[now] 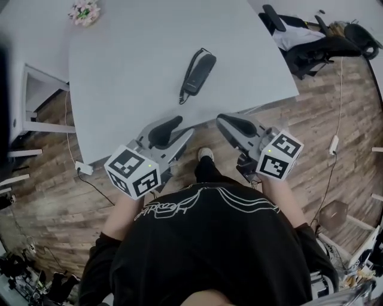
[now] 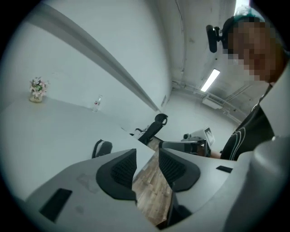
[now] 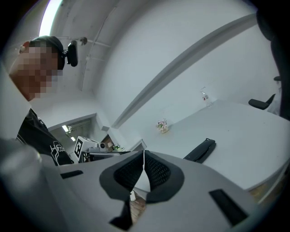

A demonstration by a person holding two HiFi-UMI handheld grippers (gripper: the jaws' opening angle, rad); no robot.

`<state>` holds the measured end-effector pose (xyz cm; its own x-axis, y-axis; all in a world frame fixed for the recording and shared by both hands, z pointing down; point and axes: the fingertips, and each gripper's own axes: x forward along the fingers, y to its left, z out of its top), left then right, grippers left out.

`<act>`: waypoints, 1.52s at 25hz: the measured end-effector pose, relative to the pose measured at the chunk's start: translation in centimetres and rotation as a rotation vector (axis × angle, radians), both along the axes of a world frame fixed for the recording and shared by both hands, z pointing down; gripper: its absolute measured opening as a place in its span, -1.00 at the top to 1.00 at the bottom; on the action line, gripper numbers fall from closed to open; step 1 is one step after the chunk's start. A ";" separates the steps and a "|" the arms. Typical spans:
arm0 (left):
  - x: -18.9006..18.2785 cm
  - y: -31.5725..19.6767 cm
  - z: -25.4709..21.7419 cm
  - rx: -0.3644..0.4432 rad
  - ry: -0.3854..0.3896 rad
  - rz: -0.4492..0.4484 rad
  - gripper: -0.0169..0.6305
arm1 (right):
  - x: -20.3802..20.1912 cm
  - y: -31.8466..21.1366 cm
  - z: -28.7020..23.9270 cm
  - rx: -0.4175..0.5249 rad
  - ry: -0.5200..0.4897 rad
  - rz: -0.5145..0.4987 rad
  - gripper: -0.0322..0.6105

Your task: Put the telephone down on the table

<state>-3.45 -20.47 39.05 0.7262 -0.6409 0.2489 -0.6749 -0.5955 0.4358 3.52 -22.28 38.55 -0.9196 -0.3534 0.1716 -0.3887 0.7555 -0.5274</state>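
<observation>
The black telephone handset point(image 1: 199, 72) lies flat on the light grey table point(image 1: 125, 77), its cord curling toward the front edge. Nothing touches it. Both grippers hang in front of the table edge, over the floor. My left gripper point(image 1: 182, 130) is open, a clear gap between its pads and nothing in it; its own view shows the jaws point(image 2: 147, 153) apart with the handset point(image 2: 102, 147) beyond to the left. My right gripper point(image 1: 224, 119) is shut and holds nothing; its tips meet point(image 3: 144, 155), and the handset point(image 3: 200, 151) lies off to the right.
A small pot of flowers point(image 1: 84, 12) stands at the table's far left corner. A black office chair point(image 1: 311, 45) with white cloth on it sits beyond the right corner. A white plug block point(image 1: 84, 169) and cables lie on the wooden floor.
</observation>
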 end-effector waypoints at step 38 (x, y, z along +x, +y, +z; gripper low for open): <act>-2.8 22.6 -6.4 0.164 0.144 0.070 0.92 | -4.3 24.2 -5.0 0.149 -0.020 -0.029 0.78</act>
